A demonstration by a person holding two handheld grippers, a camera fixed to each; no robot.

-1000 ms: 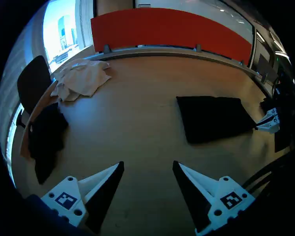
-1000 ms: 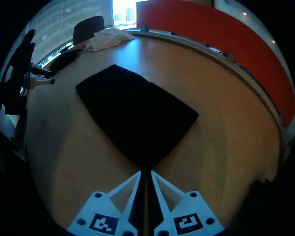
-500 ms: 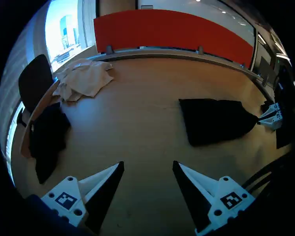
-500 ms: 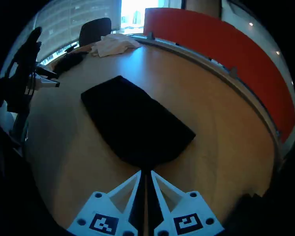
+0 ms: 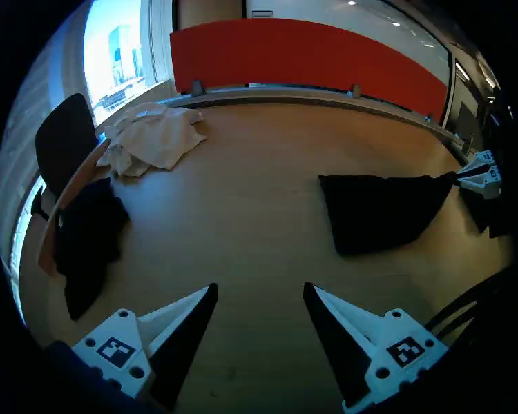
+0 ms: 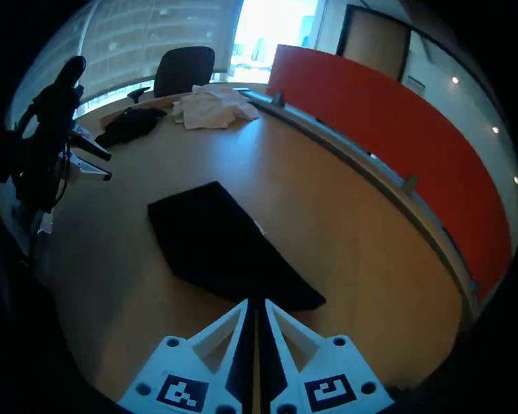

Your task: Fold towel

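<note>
Black towel (image 6: pixel 210 248): on worktop (image 6: pixel 342 228), ahead of right claw (image 6: pixel 254 310), which pinches its near corner. Corner now raised off the surface, formerly flat; fold seemingly under way. Left claw (image 5: pixel 259 286): wide, empty, well apart.

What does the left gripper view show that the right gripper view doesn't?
Left gripper view: the left tongs up close, wide open above the table, and the black towel with one corner lifted by the right tongs. Right gripper view: the right tongs from behind, shut on that towel, with the left tongs far off. Both: the towel, white cloth, dark cloth, chair and red divider.
</note>
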